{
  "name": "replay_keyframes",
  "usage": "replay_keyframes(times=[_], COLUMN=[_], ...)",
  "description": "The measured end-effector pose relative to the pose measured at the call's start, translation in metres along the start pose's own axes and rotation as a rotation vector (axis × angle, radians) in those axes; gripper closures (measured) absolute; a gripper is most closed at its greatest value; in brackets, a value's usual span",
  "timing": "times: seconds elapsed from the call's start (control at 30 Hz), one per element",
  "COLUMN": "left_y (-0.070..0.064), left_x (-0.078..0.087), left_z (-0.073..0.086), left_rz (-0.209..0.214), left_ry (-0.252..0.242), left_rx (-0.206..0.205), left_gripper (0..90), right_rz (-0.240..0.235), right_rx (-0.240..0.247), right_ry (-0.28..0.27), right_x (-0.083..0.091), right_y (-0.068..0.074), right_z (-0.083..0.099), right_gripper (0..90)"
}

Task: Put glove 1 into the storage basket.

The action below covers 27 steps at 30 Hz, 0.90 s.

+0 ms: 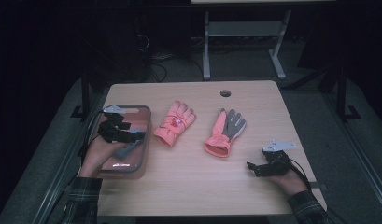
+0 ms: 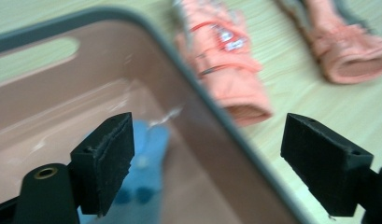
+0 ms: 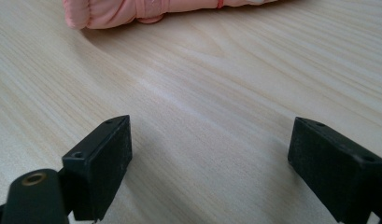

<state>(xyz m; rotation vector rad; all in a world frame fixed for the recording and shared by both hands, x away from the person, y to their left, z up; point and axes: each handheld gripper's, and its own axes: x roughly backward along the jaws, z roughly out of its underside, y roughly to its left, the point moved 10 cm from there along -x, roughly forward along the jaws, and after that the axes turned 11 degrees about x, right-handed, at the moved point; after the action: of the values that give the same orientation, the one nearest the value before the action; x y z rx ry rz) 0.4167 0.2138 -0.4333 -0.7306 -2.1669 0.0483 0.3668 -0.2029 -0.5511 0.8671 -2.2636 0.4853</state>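
Observation:
Two salmon-pink gloves lie on the wooden table (image 1: pixel 188 182). The left glove (image 1: pixel 174 123) rests back up, with a small print on it. The right glove (image 1: pixel 225 132) lies palm up, showing a grey palm. A pink tray with a grey rim (image 1: pixel 145 140) stands at the table's left edge. My left gripper (image 1: pixel 132 136) hovers open over the tray's right rim (image 2: pixel 212 130), with the left glove (image 2: pixel 226 70) just beyond it. My right gripper (image 1: pixel 254 168) is open low over bare wood near the front right, with a glove cuff (image 3: pixel 109 14) far ahead.
A blue object (image 2: pixel 146 158) lies inside the tray under my left jaws. A cable hole (image 1: pixel 225 93) sits near the table's far edge. Beyond the table stands a white metal frame (image 1: pixel 244 42) on dark floor.

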Motion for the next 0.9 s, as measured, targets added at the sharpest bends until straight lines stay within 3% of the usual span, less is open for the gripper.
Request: replay_keyframes(times=[0.5,0.8,0.9], left_y=[-0.079,-0.118,-0.126], left_x=[-0.021,-0.042,-0.05], left_z=[0.004,0.021,0.031], left_rz=[0.125,0.15,0.153], left_ry=[0.014,0.021,0.026], left_rx=[-0.112,-0.184,-0.215], left_gripper=[14.0,14.8,14.8], right_rz=[0.003,0.0,-0.004], right_rx=[-0.004,0.001,0.004], right_ry=[0.001,0.0,0.001], right_x=[0.0,0.0,0.0], right_y=[0.0,0.0,0.0], right_z=[0.0,0.0,0.0], right_gripper=[12.2,13.1,14.3])
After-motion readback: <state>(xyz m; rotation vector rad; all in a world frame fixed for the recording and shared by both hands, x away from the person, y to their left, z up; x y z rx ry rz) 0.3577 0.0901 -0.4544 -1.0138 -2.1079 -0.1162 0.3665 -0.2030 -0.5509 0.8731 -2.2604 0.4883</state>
